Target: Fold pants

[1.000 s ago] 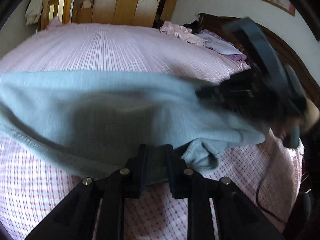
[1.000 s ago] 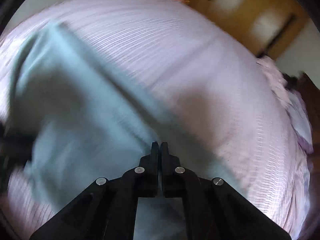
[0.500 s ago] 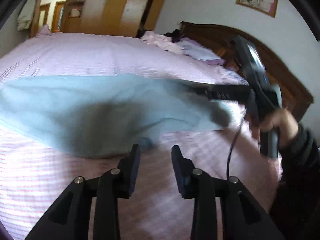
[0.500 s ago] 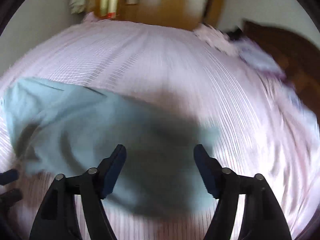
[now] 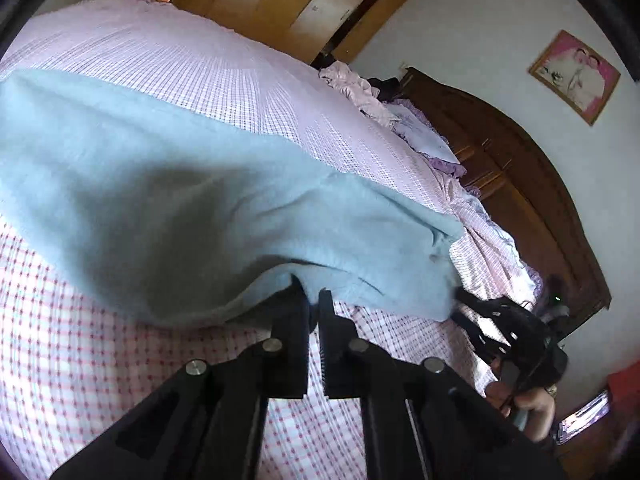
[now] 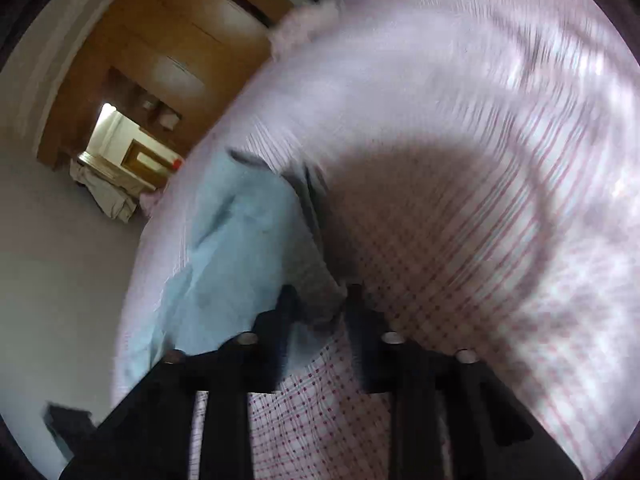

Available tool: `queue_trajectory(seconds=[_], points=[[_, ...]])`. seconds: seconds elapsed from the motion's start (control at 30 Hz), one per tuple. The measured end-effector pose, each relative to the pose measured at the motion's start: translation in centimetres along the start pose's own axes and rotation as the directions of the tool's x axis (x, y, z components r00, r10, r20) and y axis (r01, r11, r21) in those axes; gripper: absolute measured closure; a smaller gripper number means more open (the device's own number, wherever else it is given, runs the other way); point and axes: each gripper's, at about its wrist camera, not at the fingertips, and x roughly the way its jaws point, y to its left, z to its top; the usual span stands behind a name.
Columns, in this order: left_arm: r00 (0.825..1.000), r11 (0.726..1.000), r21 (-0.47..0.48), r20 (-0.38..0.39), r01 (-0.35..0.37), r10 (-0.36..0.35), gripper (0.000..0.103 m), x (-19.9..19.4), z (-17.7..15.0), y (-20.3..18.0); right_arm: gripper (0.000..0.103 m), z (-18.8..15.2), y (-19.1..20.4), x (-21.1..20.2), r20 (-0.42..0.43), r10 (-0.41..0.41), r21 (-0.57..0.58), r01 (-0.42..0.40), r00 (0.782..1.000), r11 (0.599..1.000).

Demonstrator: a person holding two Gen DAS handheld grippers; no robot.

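Observation:
The light blue pants [image 5: 168, 184] lie folded across the pink checked bed [image 5: 100, 360]. My left gripper [image 5: 312, 292] is nearly shut at their near edge; a fold of blue cloth meets the fingertips. In the left wrist view my right gripper [image 5: 472, 312] sits at the pants' right corner. In the blurred right wrist view my right gripper [image 6: 316, 300] has its jaws apart around the edge of the pants [image 6: 236, 248], low over the bed [image 6: 460, 240].
A dark wooden headboard [image 5: 520, 184] stands at the right, with crumpled pink and purple bedding [image 5: 384, 108] before it. Wooden wardrobes [image 5: 304, 4] line the far wall. A framed picture [image 5: 576, 76] hangs on the white wall.
Both grippers let go of the pants, opened, then came back down to their near edge. The left has closed again on the hem; the right has narrowed around the corner.

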Motion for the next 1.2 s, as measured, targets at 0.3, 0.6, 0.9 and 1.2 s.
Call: queue_trajectory(seconds=[0.3, 0.6, 0.9, 1.2], points=[[0.997, 0.988, 0.139, 0.055, -0.059, 0.052, 0.100, -5.5, -2.5, -3.0, 0.102, 2.5, -1.6, -3.6, 0.024, 0.215, 0.101, -0.217, 0.976, 0.971], [1.000, 0.961, 0.278, 0.011, -0.007, 0.004, 0.100, -9.5, -6.7, -6.6, 0.102, 2.5, -2.6, -7.8, -0.031, 0.090, 0.025, -0.089, 0.995, 0.996], [0.994, 0.951, 0.308, -0.100, -0.011, 0.044, 0.100, -10.7, -11.8, -8.3, 0.102, -1.8, -4.2, -14.0, -0.045, -0.048, -0.026, 0.047, 0.998, 0.999], [0.999, 0.995, 0.086, 0.005, 0.046, -0.047, 0.090, -15.0, -11.4, -1.2, 0.088, -5.5, -7.0, -15.3, 0.056, -0.129, 0.003, 0.129, 0.990, 0.992]])
